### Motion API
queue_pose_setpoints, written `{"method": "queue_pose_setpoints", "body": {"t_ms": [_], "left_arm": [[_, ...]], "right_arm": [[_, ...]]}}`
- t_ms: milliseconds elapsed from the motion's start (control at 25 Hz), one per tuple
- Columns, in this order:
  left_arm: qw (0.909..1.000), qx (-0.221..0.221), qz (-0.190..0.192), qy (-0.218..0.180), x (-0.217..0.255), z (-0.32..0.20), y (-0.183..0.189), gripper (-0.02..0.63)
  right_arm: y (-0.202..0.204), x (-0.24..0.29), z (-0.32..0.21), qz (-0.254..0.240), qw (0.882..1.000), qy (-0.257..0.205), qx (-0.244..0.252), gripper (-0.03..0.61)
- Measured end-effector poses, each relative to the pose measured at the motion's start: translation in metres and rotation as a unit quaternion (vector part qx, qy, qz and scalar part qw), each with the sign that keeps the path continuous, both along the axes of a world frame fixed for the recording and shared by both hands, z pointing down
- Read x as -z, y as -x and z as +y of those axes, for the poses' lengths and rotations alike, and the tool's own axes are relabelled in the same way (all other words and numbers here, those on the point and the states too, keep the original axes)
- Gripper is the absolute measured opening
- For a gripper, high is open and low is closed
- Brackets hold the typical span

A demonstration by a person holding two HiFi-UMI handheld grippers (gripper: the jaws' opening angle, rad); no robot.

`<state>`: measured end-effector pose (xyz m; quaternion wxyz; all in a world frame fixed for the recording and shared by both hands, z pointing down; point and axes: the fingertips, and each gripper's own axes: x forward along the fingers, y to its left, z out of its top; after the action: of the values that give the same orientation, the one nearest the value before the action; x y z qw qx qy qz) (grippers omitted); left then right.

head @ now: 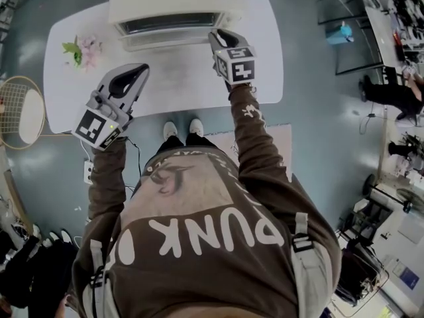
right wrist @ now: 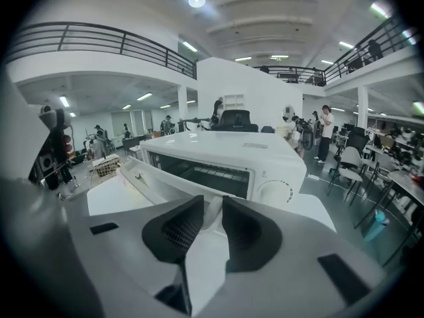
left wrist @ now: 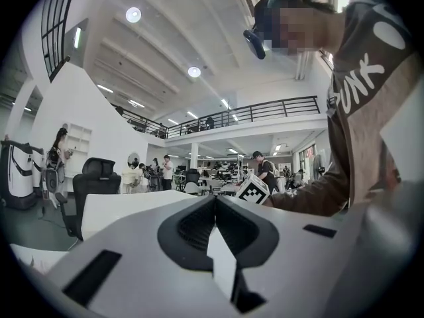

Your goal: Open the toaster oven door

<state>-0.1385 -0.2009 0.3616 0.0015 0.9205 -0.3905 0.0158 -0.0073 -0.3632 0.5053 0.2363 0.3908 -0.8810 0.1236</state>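
The white toaster oven (head: 175,2) stands at the table's far edge, its door (head: 169,40) swung down and out toward me. My right gripper (head: 217,38) is at the door's right front corner. In the right gripper view the oven (right wrist: 225,151) shows its dark cavity, and the door (right wrist: 152,187) leans out to the left. The near end of the door's handle fills the narrow gap of the right gripper (right wrist: 213,207), with the pads against it. My left gripper (head: 140,68) hovers over the table's left part, shut and empty. It points up into the room in its own view (left wrist: 214,201).
The white table (head: 185,78) carries a small bunch of pink flowers (head: 83,50) at its left end. A badminton racket (head: 20,111) lies on the floor to the left. A cable and socket (head: 88,171) lie near my feet. Desks and people stand at the right.
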Motion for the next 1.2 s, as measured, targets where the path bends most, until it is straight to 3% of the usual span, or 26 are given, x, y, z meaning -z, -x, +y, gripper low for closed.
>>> {"method": "queue_pose_setpoints", "body": {"t_ms": [440, 640, 1040, 1200], "left_arm": [[0.9998, -0.016, 0.003, 0.008, -0.008, 0.002, -0.022, 0.005], [0.9998, -0.016, 0.002, 0.012, -0.009, 0.006, -0.026, 0.006], [0.9996, -0.013, 0.002, 0.023, -0.017, 0.011, -0.022, 0.005], [0.9996, -0.013, 0.002, 0.026, -0.019, 0.015, -0.022, 0.005]], "right_arm": [[-0.021, -0.059, 0.08, 0.036, 0.999, 0.009, 0.005, 0.104], [-0.031, -0.106, 0.107, 0.04, 0.998, 0.033, -0.021, 0.104], [-0.038, -0.201, 0.131, 0.029, 0.987, 0.131, -0.085, 0.104], [-0.04, -0.226, 0.133, 0.032, 0.983, 0.135, -0.12, 0.11]]}}
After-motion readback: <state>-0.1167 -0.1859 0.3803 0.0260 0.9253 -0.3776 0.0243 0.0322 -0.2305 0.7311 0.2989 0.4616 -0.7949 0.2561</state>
